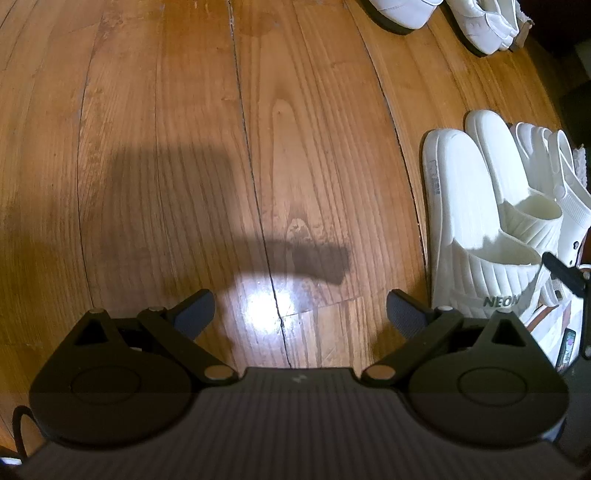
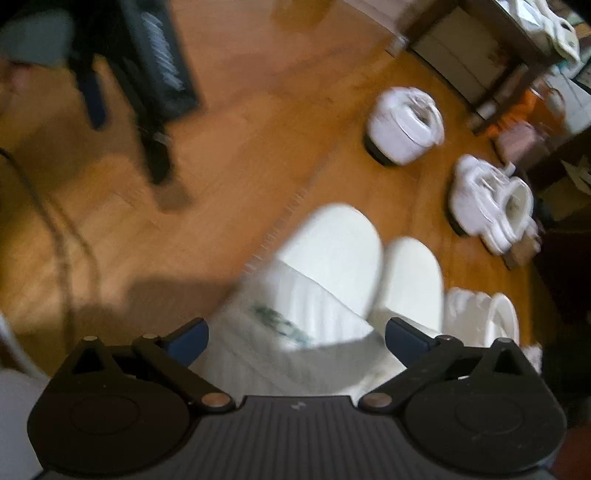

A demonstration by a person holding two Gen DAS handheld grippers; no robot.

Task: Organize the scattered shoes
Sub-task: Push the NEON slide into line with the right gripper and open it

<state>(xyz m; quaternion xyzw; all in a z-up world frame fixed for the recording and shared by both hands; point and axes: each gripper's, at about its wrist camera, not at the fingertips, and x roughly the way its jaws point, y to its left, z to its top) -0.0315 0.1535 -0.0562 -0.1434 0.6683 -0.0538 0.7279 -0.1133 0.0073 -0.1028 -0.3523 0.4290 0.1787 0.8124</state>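
Observation:
My left gripper is open and empty over bare wooden floor. To its right a pair of cream slides marked NEON lies side by side, with white clogs beyond them. The right gripper's finger shows at that edge. My right gripper is open, its jaws standing either side of the near slide; the view is blurred, so contact is unclear. The second slide lies next to it.
White sneakers and another white pair stand further along the floor; they also show at the top of the left wrist view. A wooden furniture leg and clutter lie at the right. A dark stand and cable are at the left.

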